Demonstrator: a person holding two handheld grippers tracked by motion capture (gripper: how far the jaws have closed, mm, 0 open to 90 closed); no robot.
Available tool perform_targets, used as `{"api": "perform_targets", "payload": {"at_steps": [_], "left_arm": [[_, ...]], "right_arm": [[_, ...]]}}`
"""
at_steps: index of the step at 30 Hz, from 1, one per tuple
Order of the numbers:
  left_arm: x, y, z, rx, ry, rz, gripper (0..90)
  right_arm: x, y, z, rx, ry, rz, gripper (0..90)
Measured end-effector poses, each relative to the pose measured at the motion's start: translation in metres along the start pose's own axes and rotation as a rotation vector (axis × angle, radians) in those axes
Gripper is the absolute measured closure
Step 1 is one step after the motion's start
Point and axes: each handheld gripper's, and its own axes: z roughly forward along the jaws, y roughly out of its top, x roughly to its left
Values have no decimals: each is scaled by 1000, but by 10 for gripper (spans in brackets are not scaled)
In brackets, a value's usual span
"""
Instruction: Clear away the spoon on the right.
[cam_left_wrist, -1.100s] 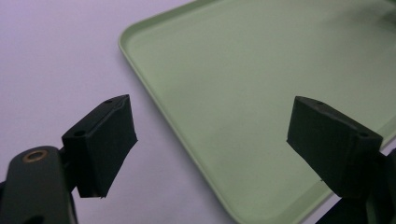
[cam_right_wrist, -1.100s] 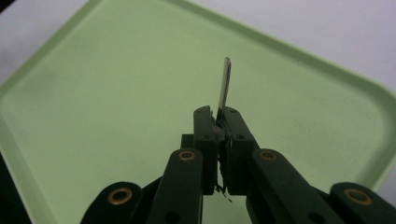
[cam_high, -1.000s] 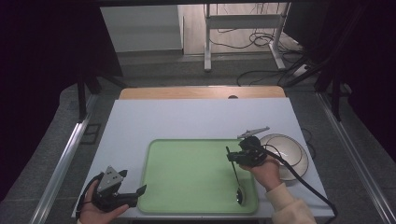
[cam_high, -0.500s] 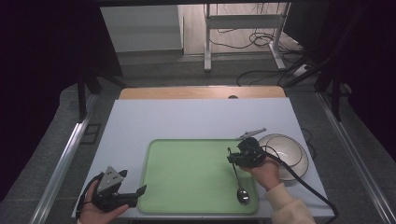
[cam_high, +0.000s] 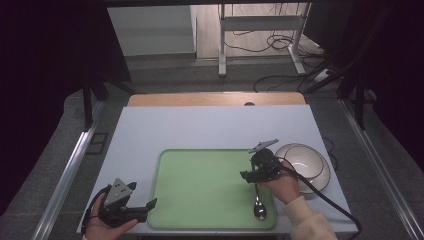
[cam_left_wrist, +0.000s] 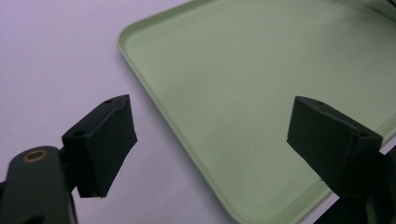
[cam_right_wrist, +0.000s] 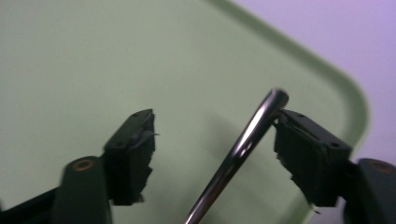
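Now my right gripper (cam_high: 250, 176) jaws just opened, spoon (cam_high: 258, 205) loose between them, handle up, bowl end toward me on tray (cam_high: 200, 185).

Both grippers are black: the left gripper (cam_high: 134, 210) carries a grey three-cornered plate dotted with small holes, as does the right gripper (cam_high: 254, 175). A thick black cable trails from the right one toward five o'clock. Its jaw pads look frayed (torn edges). A cream sleeve (cam_high: 310, 222) covers the right forearm.
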Motion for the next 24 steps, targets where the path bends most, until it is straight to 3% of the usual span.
{"api": "perform_targets", "payload": {"at_steps": [2, 6, 21, 22, 23, 24], "left_arm": [[0, 0, 0, 1, 0, 1, 149], [0, 0, 0, 1, -1, 1, 149], [0, 0, -1, -4, 0, 0, 148], [0, 0, -1, -5, 0, -2, 148], [0, 0, -1, -5, 0, -2, 148], [0, 1, -1, -5, 0, 1, 148]], "right_arm": [[0, 2, -5, -60, -18, -3, 247], [-2, 4, -13, -125, -19, 6, 209], [-2, 4, -17, -164, 3, 16, 192], [-3, 5, -22, -193, 48, 43, 193], [-3, 5, -22, -193, 48, 43, 193], [-4, 6, -27, -223, 89, 58, 193]]}}
